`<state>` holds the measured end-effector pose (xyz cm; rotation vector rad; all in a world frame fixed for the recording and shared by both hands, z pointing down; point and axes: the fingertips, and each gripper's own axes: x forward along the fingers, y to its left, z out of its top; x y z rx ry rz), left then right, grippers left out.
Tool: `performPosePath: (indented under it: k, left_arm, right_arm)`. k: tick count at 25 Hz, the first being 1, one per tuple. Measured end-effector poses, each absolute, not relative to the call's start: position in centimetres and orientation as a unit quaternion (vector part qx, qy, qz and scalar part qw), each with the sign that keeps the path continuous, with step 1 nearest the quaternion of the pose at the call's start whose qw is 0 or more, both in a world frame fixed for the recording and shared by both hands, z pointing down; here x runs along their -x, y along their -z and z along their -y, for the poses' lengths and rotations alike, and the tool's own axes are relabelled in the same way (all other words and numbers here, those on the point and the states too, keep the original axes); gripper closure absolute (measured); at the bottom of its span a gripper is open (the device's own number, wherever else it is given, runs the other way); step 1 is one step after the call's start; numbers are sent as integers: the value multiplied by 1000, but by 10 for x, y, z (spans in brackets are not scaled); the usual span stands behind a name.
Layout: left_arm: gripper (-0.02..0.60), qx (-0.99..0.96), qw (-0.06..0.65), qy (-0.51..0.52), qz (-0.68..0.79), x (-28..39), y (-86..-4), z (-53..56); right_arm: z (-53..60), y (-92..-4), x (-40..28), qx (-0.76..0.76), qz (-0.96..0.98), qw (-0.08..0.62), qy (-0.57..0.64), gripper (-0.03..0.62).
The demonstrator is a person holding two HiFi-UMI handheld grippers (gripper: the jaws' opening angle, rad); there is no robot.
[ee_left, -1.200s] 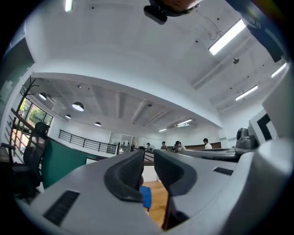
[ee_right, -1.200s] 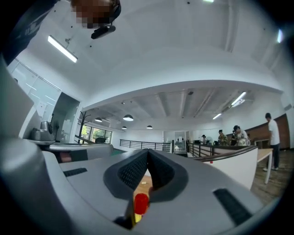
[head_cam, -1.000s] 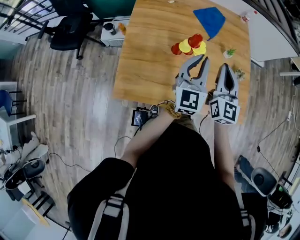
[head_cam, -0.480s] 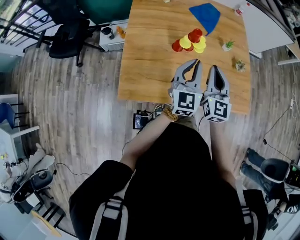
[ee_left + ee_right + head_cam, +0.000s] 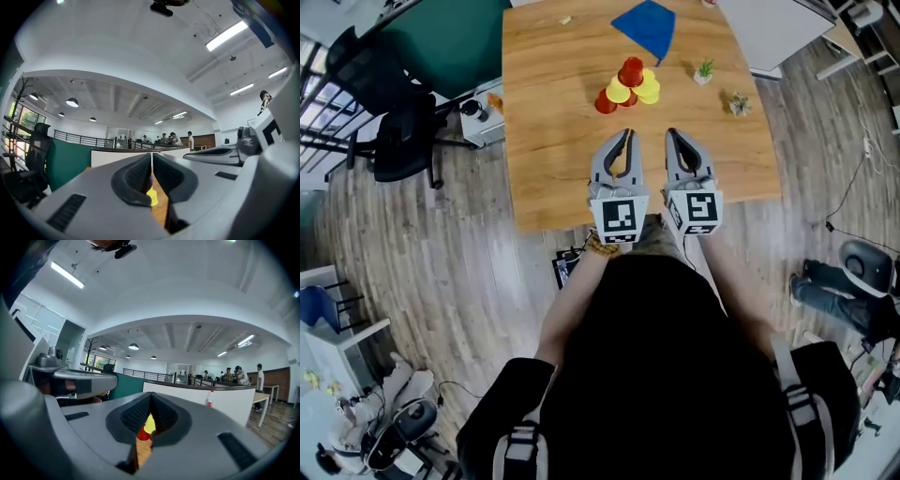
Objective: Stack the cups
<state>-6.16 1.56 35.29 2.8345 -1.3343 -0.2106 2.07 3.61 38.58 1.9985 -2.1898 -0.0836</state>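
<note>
Several red and yellow cups stand bunched together on the far half of the wooden table. One red cup rises above the rest. My left gripper and right gripper hover side by side over the table's near half, short of the cups and pointing at them. Both are shut with nothing between the jaws. In the left gripper view a yellow cup peeps out below the closed left gripper. In the right gripper view a red cup and a yellow cup show past the closed right gripper.
A blue cloth lies at the table's far edge. Two small plants sit right of the cups. A black office chair stands on the floor at left. A white desk adjoins the table at far right. People stand far off.
The left jaws, slightly apart a second ago, have closed. Both grippers have drawn back toward the table's near edge, away from the cups, and the head view has shifted.
</note>
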Motion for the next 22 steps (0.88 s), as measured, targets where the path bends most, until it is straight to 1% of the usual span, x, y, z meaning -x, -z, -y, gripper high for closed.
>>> performPosePath:
  k: [14,18,22]
  left_arm:
    - [554,-904,5,50,424,65,-368,-18]
    - [554,-904,1,39,425,63,-373,-21]
    - [554,-909,9,34,416,52,-380,-31]
  right_arm:
    - [-47,-389,-3,-652,751,103,33,589]
    - [-48,-382,-2,-655,752,71,35,589]
    - [-64,-395,-11,-654,749,102,28,589]
